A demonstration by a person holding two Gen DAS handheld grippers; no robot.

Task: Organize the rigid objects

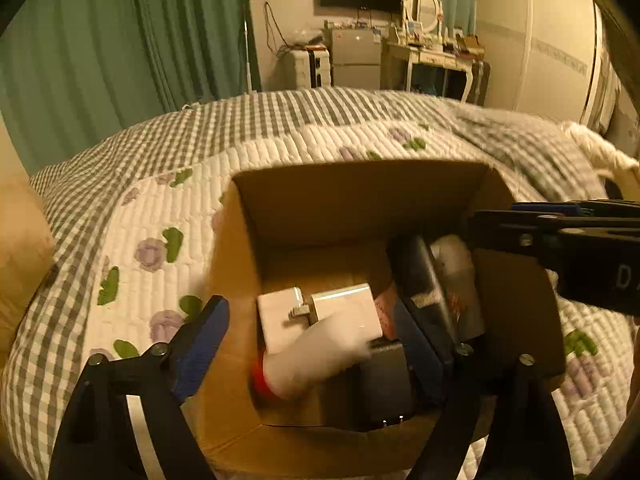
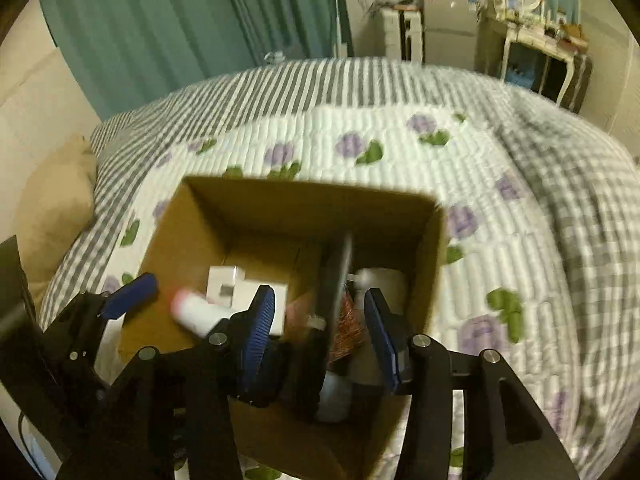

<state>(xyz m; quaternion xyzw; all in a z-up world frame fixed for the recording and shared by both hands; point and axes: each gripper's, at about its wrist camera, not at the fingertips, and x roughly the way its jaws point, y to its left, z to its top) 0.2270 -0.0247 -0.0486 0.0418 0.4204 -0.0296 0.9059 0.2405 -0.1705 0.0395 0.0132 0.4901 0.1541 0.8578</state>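
- An open cardboard box (image 1: pixel 240 280) sits on a bed covered by a quilted bedspread (image 1: pixel 168 208) with purple flowers and a grey-checked border.
- Left gripper (image 1: pixel 316 344) hangs over the box's near-left part with its blue-padded fingers spread wide; one finger is outside the left wall, the other down inside, and nothing is pinched between them.
- Right gripper (image 2: pixel 320 328) hovers above the box's right half, jaws parted and empty, straddling a dark flat slab (image 2: pixel 338 280) that stands on edge.
- From the left camera, the right gripper enters from the right at the box's rim.
- Lying in the box: a white charger brick (image 1: pixel 320 312) with a metal prong folded out, flat on the bottom at the left.
- A white tube with a red cap (image 1: pixel 316 356) lies slantwise across the near corner of the charger, touching it.
- To the right of the slab there is a white bottle (image 2: pixel 384 280), and something reddish-brown and patterned beside it, too blurred to name.
- Green curtains (image 1: pixel 120 48) hang behind the bed; a dressing table with an oval mirror (image 1: pixel 422 4) stands against the far wall.
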